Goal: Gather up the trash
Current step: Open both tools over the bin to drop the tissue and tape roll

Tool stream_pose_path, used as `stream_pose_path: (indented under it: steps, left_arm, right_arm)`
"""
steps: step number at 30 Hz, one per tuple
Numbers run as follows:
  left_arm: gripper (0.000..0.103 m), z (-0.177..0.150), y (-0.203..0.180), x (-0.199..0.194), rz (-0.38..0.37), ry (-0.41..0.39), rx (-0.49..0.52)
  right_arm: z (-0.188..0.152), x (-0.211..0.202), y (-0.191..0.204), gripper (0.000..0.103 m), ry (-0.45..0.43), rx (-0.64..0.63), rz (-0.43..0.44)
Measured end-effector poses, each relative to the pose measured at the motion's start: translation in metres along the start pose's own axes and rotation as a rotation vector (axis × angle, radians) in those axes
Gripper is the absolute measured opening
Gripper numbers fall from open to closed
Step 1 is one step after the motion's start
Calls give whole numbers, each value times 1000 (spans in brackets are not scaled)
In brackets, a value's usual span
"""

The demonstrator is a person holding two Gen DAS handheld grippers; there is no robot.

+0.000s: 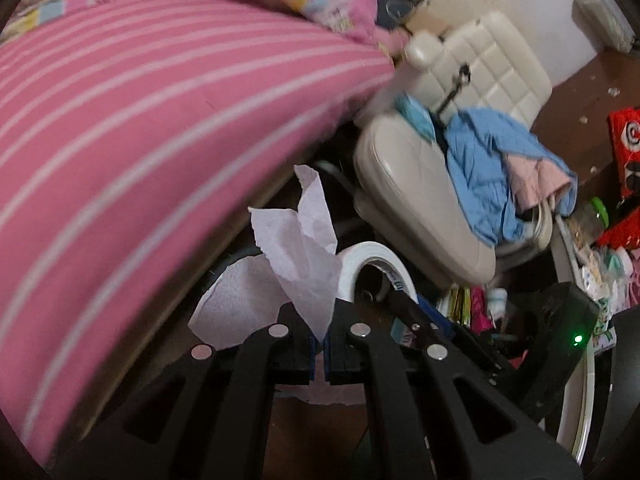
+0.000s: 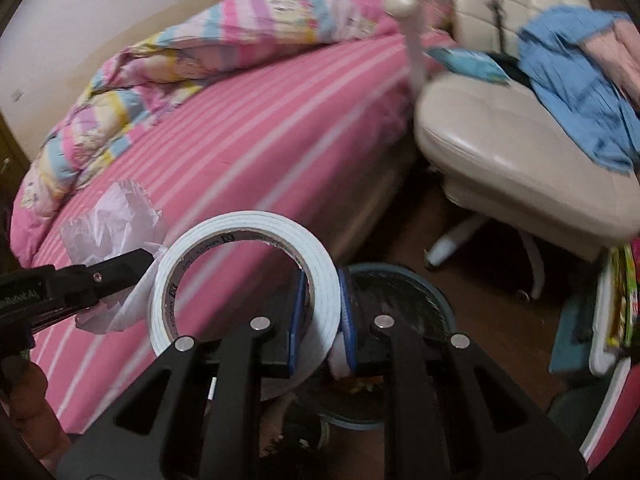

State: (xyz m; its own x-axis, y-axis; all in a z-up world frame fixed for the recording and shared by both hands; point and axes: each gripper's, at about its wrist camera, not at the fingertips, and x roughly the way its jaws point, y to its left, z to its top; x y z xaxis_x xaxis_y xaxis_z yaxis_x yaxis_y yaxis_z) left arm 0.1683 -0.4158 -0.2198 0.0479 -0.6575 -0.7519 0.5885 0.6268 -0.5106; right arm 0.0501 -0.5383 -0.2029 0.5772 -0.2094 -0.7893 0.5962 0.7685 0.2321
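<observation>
Cluttered bedroom, pink striped bed (image 2: 248,128) beside a cream chair (image 2: 500,148): left gripper (image 1: 319,340) jaws pressed together on a crumpled tissue (image 1: 304,248), right gripper (image 2: 320,316) jaws pinching a white tape roll (image 2: 240,276) by one wall above a dark bin (image 2: 404,296); thin tissue might slip free, roll might pivot out.

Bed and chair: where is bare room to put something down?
The striped sheet is bare between the quilt and the bed edge. The chair seat front is free; clothes crowd its back. The floor right of the chair is cluttered.

Home bedroom: bed (image 2: 248,120), quilt (image 2: 160,60)
</observation>
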Motion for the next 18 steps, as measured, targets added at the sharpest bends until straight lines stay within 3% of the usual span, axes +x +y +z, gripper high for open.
stream_pose_path:
  steps: [11, 15, 18]
  left_arm:
    - [3, -13, -14, 103, 25, 174, 7]
    - [11, -20, 6, 145, 57, 277, -6]
    - [29, -27, 23, 167, 87, 357, -23]
  right_arm:
    - [-23, 67, -56, 18, 124, 9, -139]
    - [-33, 92, -68, 22, 186, 8, -168]
    - [-38, 98, -72, 39, 204, 17, -180]
